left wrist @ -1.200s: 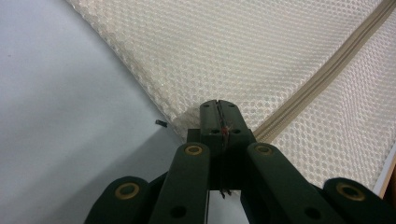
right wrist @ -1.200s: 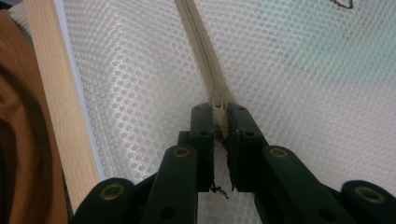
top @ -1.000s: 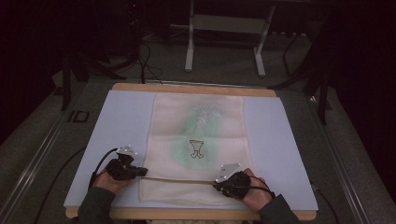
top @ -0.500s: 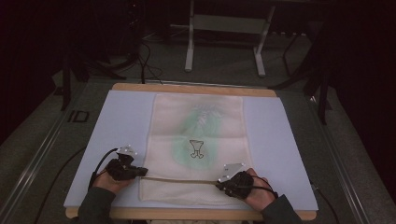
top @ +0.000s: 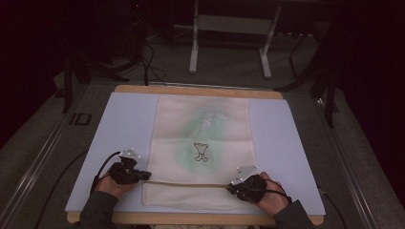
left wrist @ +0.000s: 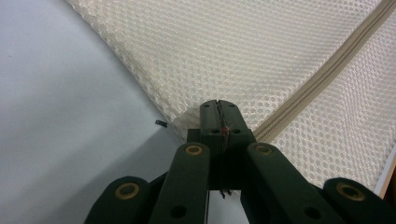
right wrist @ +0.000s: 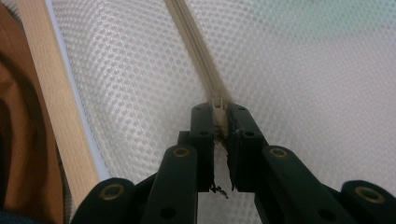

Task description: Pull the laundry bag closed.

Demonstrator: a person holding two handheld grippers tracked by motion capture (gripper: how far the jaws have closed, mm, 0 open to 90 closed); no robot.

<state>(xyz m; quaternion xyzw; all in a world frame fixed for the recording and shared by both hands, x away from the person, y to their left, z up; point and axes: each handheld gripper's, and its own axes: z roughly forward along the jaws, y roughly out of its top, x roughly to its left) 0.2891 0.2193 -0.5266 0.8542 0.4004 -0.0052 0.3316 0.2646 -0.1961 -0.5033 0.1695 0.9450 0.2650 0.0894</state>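
On the pale mat (top: 119,124), a mesh bag (top: 203,143) is laid flat, its long axis running from 12 to 6 o'clock, a green garment with a dark motif (top: 201,151) showing faintly through the weave.

- Zipper (top: 186,183): set across the bag near its 6 o'clock end, running from 9 to 3 o'clock. It is seen drawn taut between the two grippers.
- Left gripper (top: 143,175): placed at the bag's 9 o'clock edge, at the zipper's end. Jaws are clenched on the mesh corner (left wrist: 187,122), judged as an anchor so the bag is kept from sliding.
- Right gripper (top: 233,187): placed toward the 3 o'clock end of the zipper. Jaws are clamped on the zipper pull (right wrist: 217,105), with the tape (right wrist: 194,42) leading straight away from them; the pull is judged ready to be drawn along the track.
- Edges: the bag's 6 o'clock hem lies close to the mat's near edge, beyond which a wooden rim (right wrist: 56,102) is seen. The 9 o'clock edge of the bag is straight, with bare mat beside it.
- Open room: wide bare mat is left at 9 and 3 o'clock of the bag, ample for either hand to be swung outward; little is left at 6 o'clock, where the forearms enter. Travel along the zipper is unobstructed.
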